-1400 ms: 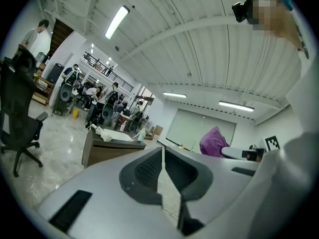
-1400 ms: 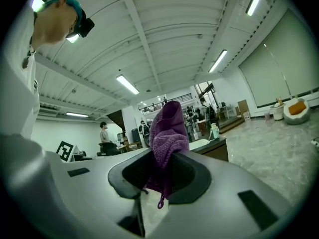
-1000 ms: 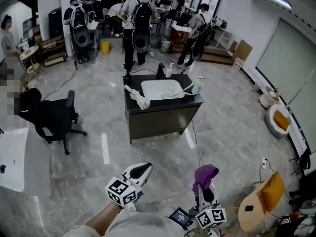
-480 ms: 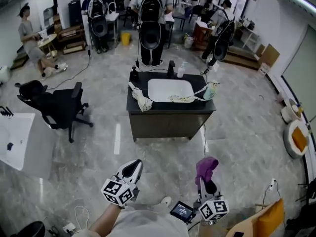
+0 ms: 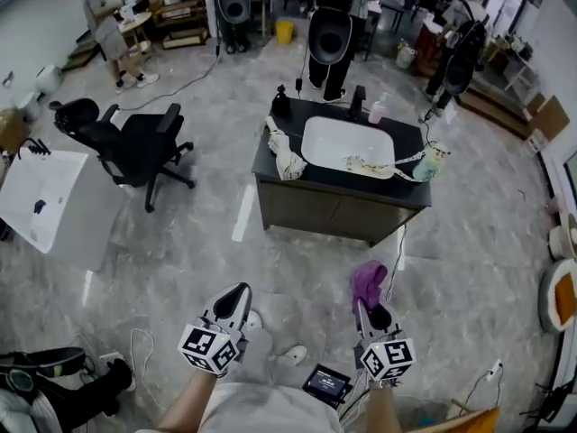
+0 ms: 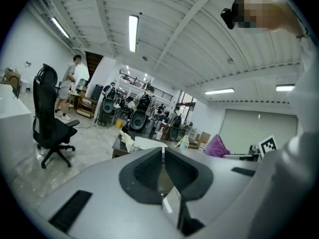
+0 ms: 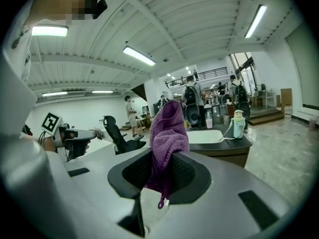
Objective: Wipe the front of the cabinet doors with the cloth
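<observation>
The right gripper (image 7: pixel 167 176) is clamped on a purple cloth (image 7: pixel 168 133), a nubbly knit that stands bunched upright between its textured black pads. The left gripper (image 6: pixel 163 158) has its jaws pressed together, holding nothing. In the upper centre of the head view, well apart from both grippers, a dark boxy cabinet (image 5: pixel 335 213) with a rounded white basin (image 5: pixel 347 142) stands on a glossy marbled floor (image 5: pixel 297 269).

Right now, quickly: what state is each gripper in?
Left gripper: closed, nothing between its jaws.
Right gripper: closed on the purple cloth.
</observation>
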### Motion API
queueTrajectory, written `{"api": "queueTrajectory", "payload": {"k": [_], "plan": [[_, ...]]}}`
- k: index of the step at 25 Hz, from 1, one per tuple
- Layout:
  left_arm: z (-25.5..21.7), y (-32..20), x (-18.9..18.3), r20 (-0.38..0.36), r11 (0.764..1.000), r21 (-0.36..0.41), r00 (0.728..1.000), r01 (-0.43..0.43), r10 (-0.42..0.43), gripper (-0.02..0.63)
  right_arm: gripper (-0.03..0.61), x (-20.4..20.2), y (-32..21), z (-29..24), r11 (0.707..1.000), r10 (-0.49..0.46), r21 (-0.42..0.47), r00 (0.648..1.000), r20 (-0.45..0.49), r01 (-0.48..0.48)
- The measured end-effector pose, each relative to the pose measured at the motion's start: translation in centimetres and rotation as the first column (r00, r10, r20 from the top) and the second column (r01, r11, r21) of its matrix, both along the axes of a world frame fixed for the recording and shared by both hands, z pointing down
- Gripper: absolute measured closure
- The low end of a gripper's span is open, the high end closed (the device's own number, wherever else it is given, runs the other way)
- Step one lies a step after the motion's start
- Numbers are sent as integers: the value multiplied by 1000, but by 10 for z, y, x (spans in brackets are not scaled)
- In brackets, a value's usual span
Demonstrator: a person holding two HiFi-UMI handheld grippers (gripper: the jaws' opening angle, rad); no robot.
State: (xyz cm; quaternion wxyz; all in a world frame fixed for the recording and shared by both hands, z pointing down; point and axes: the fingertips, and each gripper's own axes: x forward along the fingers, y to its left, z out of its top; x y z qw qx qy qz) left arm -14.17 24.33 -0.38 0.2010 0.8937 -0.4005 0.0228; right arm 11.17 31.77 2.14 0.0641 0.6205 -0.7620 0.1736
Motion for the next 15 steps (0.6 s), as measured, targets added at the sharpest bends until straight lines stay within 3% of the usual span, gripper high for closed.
{"api": "queueTrajectory", "payload": {"k": [5, 15], "plan": [[58, -46, 8, 35, 1000, -28, 999, 10, -9, 592, 489, -27, -60, 83, 982, -150, -128, 982, -111, 135], [203, -166, 39, 45, 992, -113, 997, -54, 59, 592, 489, -86, -189, 226, 945, -202, -258, 979, 14, 198]]}}
